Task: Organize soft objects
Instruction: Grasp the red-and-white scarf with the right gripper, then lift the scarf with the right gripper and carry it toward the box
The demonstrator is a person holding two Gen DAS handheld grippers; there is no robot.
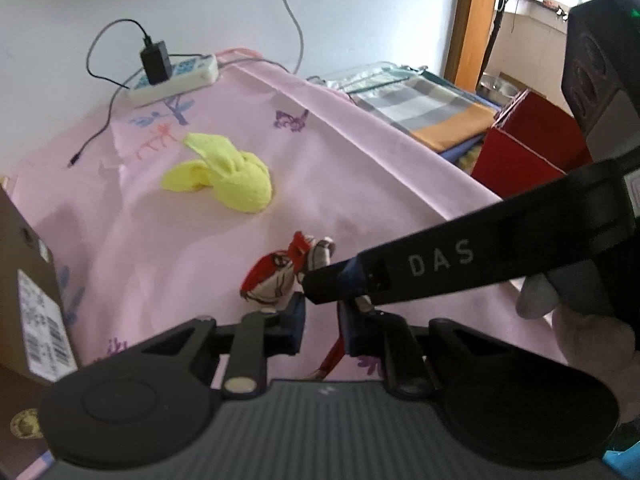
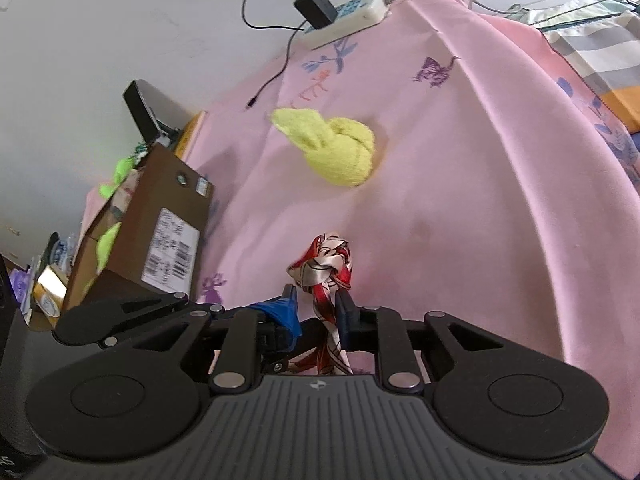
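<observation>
A red-and-white patterned scarf (image 1: pixel 272 276) (image 2: pixel 326 264), tied in a knot, lies on the pink cloth (image 1: pixel 360 184) right in front of both grippers. My right gripper (image 2: pixel 316 312) is shut on the strand that trails back from the knot. One finger (image 1: pixel 420 264) of it crosses the left wrist view from the right. My left gripper (image 1: pixel 320 320) stands narrow, with a small gap between its jaws. The strand runs along its right finger, and the tips are partly hidden. A knotted yellow towel (image 1: pixel 240 184) (image 2: pixel 340 152) lies farther back.
A brown cardboard box (image 2: pixel 160 220) (image 1: pixel 28 280) with soft items in it stands on the left. A white power strip (image 1: pixel 176 80) with a black charger and cables lies at the far edge. Folded checked cloth (image 1: pixel 432 108) and a red box (image 1: pixel 528 144) sit to the right.
</observation>
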